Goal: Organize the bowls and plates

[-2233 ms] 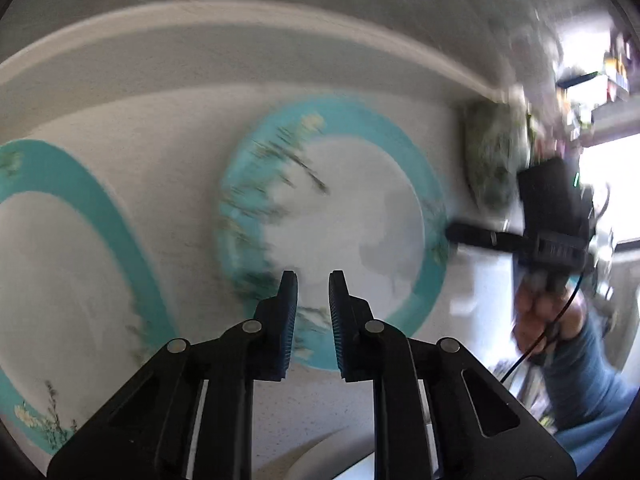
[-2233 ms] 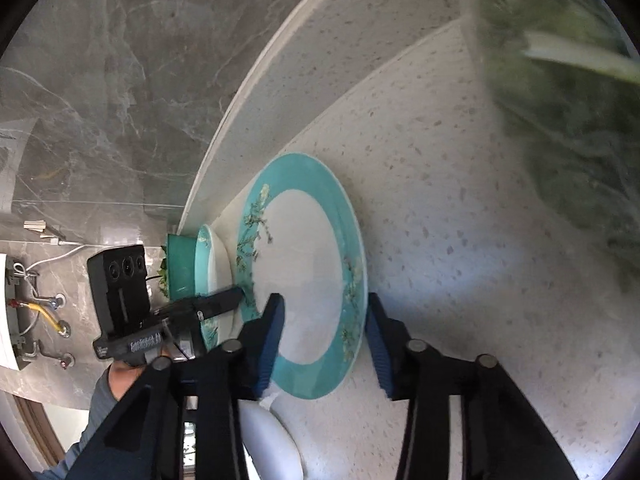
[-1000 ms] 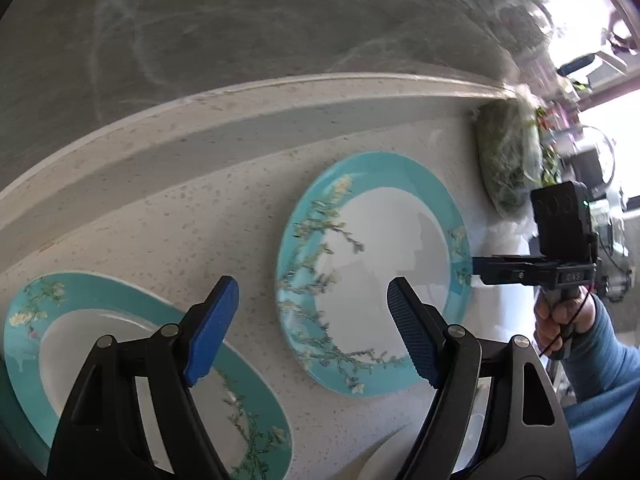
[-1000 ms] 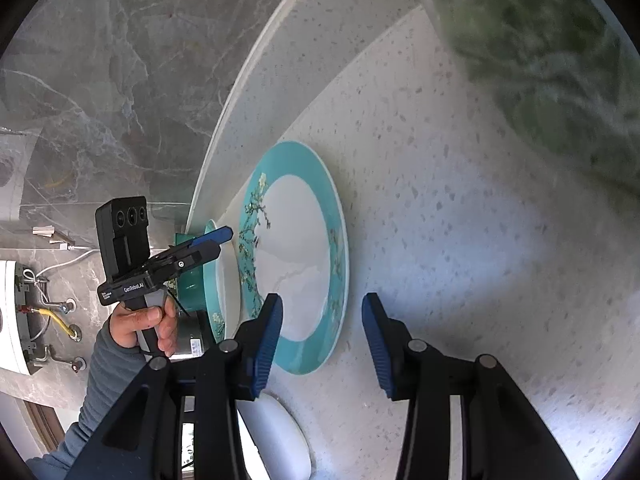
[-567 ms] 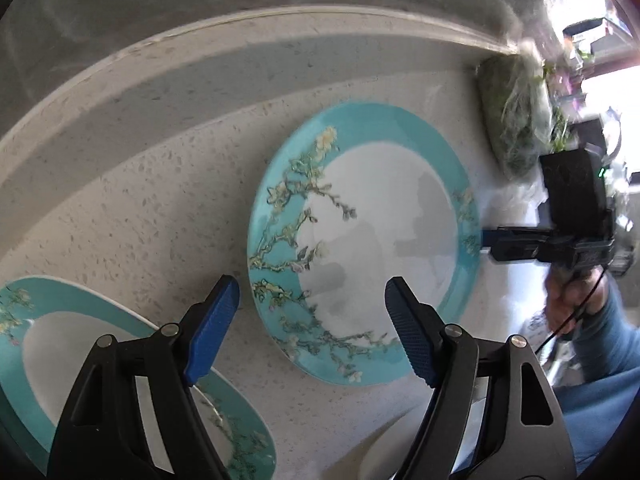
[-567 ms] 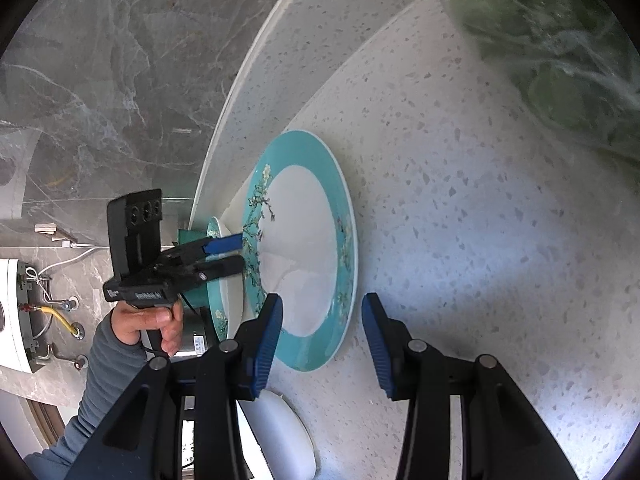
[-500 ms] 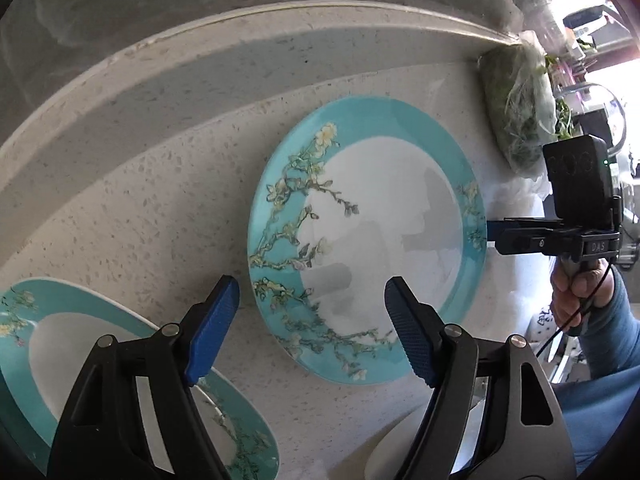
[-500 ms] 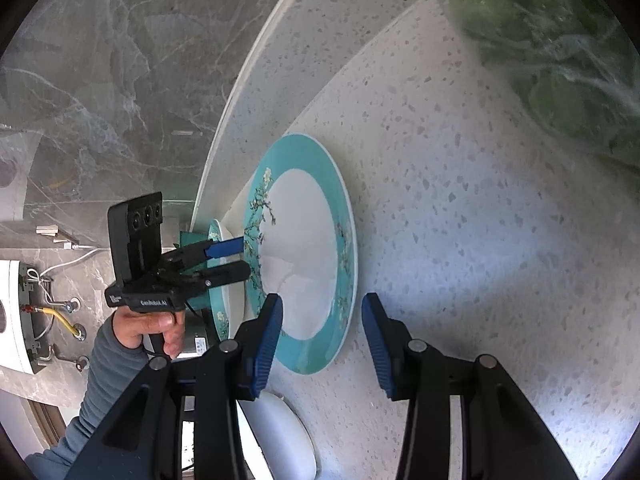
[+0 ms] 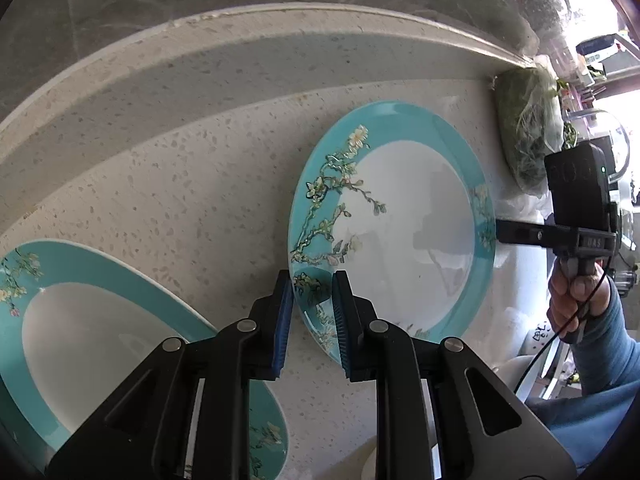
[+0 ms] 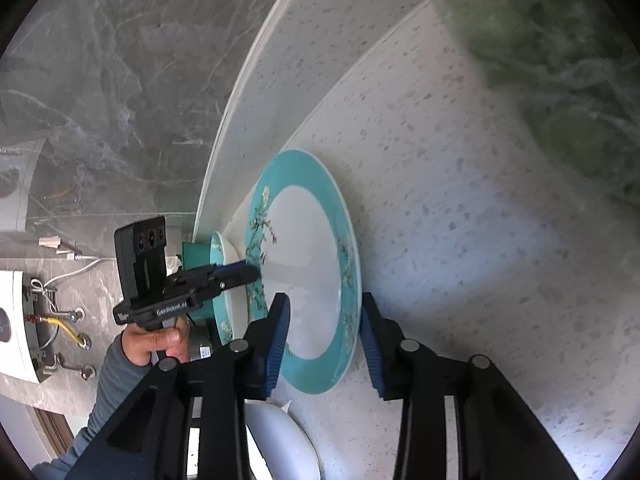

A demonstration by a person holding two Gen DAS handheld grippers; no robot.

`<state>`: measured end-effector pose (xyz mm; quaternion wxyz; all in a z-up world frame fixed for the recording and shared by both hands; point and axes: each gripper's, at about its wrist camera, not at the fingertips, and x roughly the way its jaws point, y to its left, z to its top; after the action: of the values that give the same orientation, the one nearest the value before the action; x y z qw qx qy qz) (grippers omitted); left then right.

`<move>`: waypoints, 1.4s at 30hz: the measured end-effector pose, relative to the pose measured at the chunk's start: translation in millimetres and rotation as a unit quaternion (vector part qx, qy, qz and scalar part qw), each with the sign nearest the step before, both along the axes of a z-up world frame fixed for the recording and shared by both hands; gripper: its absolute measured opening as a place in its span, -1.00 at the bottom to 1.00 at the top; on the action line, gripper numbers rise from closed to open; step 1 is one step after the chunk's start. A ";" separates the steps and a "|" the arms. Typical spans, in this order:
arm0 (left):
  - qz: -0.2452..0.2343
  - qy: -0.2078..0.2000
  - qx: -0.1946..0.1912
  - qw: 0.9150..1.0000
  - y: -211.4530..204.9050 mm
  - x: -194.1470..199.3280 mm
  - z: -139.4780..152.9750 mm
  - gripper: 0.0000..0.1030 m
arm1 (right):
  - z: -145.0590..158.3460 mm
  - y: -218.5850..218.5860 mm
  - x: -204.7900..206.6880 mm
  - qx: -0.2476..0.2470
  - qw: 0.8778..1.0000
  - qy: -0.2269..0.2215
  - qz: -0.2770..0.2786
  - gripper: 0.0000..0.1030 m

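On the speckled counter [image 9: 192, 184] we see a second teal plate [image 9: 80, 320] at left; our left gripper [image 9: 312, 304] is closing on the near rim of the middle teal plate [image 9: 400, 220], while our right gripper [image 10: 322, 320], also closing, straddles its opposite rim, pads not clearly touching.

Both grippers, the left gripper [image 9: 311, 312] and right gripper [image 10: 322, 332], are black with blue ribbed pads and silver screws; a blue-grey sleeve [image 9: 608, 364] at four o'clock, apparently knit.
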<state>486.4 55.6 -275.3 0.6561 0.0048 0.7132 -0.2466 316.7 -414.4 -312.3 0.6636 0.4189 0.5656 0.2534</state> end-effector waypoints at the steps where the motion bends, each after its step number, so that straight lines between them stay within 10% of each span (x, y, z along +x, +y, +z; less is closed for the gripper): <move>1: 0.000 0.000 0.001 1.000 0.6 -1.1 0.5 -0.65 | 1.0 0.4 0.5 -0.005 1.000 0.000 0.000 -0.31; 6: 0.011 -0.006 0.003 1.000 1.4 -5.5 2.3 -0.65 | 0.5 -2.2 2.2 -0.041 0.999 0.001 -0.001 -0.76; 26: 0.026 -0.037 -0.012 0.999 6.8 -27.8 30.0 -0.71 | 24.5 0.6 15.1 -0.058 0.998 -0.025 -0.017 -0.76; 42: 0.094 -0.078 -0.020 0.992 75.2 -106.4 126.5 -0.71 | 95.1 74.1 -6.8 -0.031 0.995 -0.076 0.048 -0.76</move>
<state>380.1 130.8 -148.8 0.7303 -0.0567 0.6516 -0.1969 309.9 -340.3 -217.2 0.7043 0.3504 0.5405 0.2985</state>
